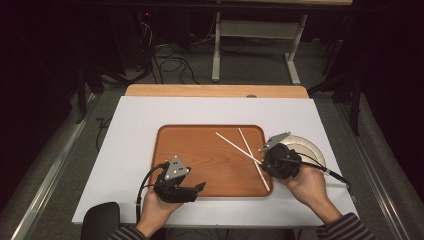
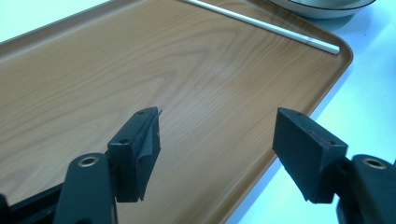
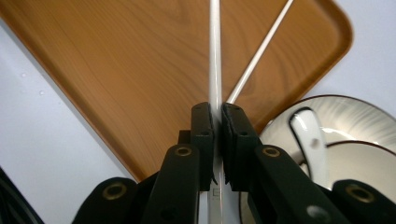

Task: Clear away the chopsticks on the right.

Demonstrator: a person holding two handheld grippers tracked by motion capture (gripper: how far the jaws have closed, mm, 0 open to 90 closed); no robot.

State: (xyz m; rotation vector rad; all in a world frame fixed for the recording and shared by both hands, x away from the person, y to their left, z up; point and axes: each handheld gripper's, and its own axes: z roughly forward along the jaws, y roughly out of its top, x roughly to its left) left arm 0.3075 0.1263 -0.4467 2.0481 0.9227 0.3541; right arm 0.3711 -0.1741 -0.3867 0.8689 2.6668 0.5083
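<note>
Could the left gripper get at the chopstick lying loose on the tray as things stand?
Probably yes. The left gripper is open over the tray, with bare wood between it and the loose chopstick. The right gripper, shut on the other chopstick, crowds the crossing.

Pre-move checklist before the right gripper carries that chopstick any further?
1. Right gripper shut on a white chopstick: ok.
2. Second chopstick free of the jaws, crossing behind the held one: ok.
3. Whether the two sticks touch at the crossing: cannot tell.
4. Left gripper open and empty over the wooden tray: ok.
5. Plate and white spoon lie close beside the right gripper: not ok.
</note>
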